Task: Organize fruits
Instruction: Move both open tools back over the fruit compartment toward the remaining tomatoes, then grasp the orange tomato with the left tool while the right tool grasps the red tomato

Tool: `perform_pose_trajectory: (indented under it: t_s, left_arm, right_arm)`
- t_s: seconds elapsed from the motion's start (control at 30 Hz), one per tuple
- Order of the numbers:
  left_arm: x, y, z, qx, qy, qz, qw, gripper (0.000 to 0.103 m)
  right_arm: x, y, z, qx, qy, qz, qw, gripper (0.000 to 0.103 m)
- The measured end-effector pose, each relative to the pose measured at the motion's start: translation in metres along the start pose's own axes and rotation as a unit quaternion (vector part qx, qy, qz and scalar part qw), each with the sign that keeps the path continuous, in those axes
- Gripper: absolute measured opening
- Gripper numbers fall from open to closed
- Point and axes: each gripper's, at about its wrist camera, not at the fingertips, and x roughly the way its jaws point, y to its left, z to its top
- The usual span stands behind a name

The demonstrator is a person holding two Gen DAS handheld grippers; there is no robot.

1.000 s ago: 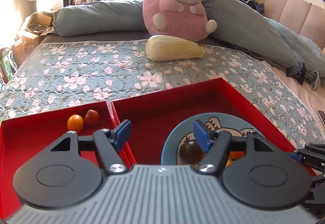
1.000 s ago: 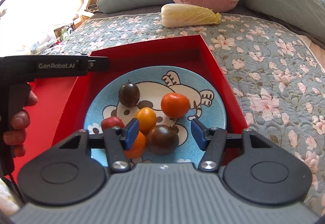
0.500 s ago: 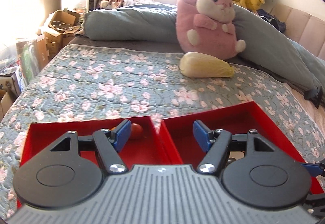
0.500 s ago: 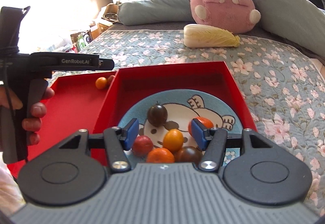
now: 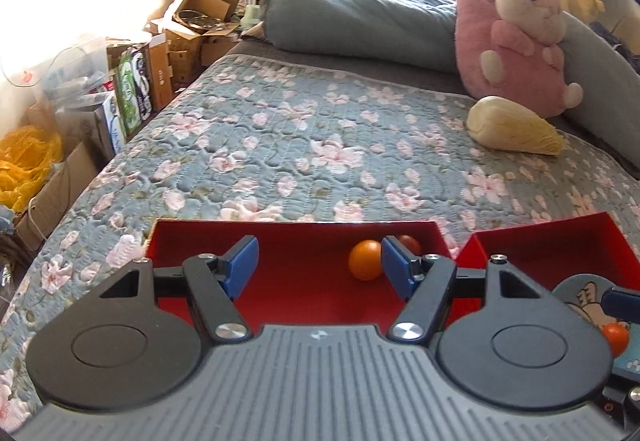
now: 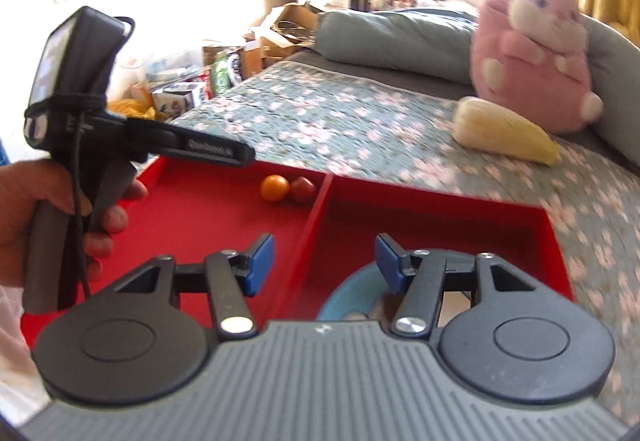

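just ahead of the left gripper (image 5: pixel 316 265), spread wide and empty, an orange tomato (image 5: pixel 365 260) lies beside its right fingertip, touching a red tomato (image 5: pixel 409 243). the right gripper (image 6: pixel 325 261), likewise spread and empty, hangs over the red tray (image 6: pixel 440 225) divider, both fruits well ahead.

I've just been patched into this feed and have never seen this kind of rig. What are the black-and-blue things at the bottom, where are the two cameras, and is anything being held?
No robot here: a person holds a hand-held gripper in each hand, and a fisheye camera on each one looks forward along its blue fingers. The left hand-held gripper is open and empty over the left red tray, where an orange tomato and a red tomato lie. The right hand-held gripper is also open and empty, above the right red tray that holds the blue plate. Both trays sit on a floral quilt, with a cabbage and pink plush behind.
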Motion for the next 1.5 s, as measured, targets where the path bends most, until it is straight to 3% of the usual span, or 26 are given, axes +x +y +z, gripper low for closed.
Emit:
perform_pose_trajectory:
  t_s: [0.1, 0.23, 0.33, 0.57, 0.83, 0.93, 1.17, 1.3, 1.5]
  left_arm:
    - [0.006, 0.009, 0.000, -0.009, 0.010, 0.036, 0.9993, 0.073]
    - [0.013, 0.022, 0.000, -0.021, 0.020, 0.076, 0.9967, 0.073]
    - [0.018, 0.029, -0.001, -0.037, 0.034, 0.078, 0.9957, 0.073]
    - [0.027, 0.031, -0.002, -0.053, 0.050, 0.072, 0.9947, 0.073]
    - [0.034, 0.033, -0.003, -0.062, 0.060, 0.066, 0.9941, 0.073]
    - [0.036, 0.034, -0.004, -0.066, 0.064, 0.064, 0.9937, 0.073]
    - [0.035, 0.028, -0.003, -0.070, 0.050, 0.021, 0.9961, 0.073]
    - [0.039, 0.013, -0.005, -0.062, 0.046, -0.020, 0.9968, 0.081]
    - [0.056, -0.012, -0.010, -0.009, 0.049, -0.021, 0.9986, 0.081]
  right_arm:
    - [0.025, 0.012, 0.018, -0.025, 0.008, 0.017, 1.000, 0.057]
    - [0.062, 0.025, 0.036, -0.048, 0.032, 0.037, 0.998, 0.047]
    - [0.089, 0.030, 0.043, -0.060, 0.053, 0.038, 0.996, 0.039]
    - [0.141, 0.031, 0.046, -0.117, 0.100, -0.005, 0.988, 0.031]
    - [0.175, 0.053, 0.045, -0.235, 0.120, -0.046, 0.963, 0.031]
    - [0.179, 0.052, 0.044, -0.239, 0.124, -0.039, 0.962, 0.028]
    - [0.136, 0.038, 0.050, -0.157, 0.084, -0.017, 0.984, 0.028]
    - [0.086, 0.029, 0.042, -0.115, 0.044, -0.008, 0.992, 0.027]
    - [0.025, 0.010, 0.021, -0.028, 0.006, 0.016, 0.999, 0.027]
